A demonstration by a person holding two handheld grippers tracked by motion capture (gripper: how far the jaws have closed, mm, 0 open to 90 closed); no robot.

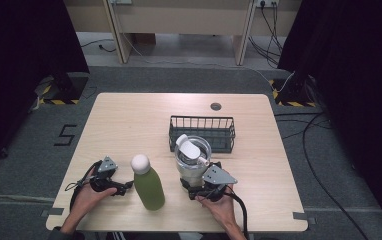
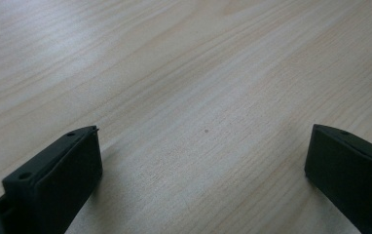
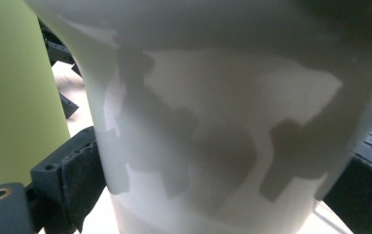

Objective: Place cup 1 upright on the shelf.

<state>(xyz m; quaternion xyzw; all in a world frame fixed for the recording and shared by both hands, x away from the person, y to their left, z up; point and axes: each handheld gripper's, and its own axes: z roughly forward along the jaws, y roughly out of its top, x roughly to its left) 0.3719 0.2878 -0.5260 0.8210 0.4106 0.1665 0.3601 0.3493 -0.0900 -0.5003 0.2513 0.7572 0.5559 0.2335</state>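
The white cup (image 1: 193, 161) with its lid stood upright on the desk (image 1: 129, 120), just in front of the black wire basket (image 1: 202, 132) and not inside it. The right tongs (image 1: 195, 186) were down low at the near side of the cup. In the right gripper view the cup (image 3: 223, 122) sat between the two black jaws, which were part way open. The left jaw was right beside the cup wall, but the pictures did not show clearly if it pressed on it, so it looked more like a loose hold than a tight one. The green bottle (image 1: 148, 182) with the white cap stood upright just to the left of the cup, apart from it. The left tongs (image 1: 125, 188) rested near the bottle, on its left side, with the jaws wide open and nothing between them but bare desk (image 2: 198, 97). The basket looked empty. So the job seemed to be near its start or between steps: both the cup and the bottle were on the desk, and if they belonged in the basket, that part was not yet done.
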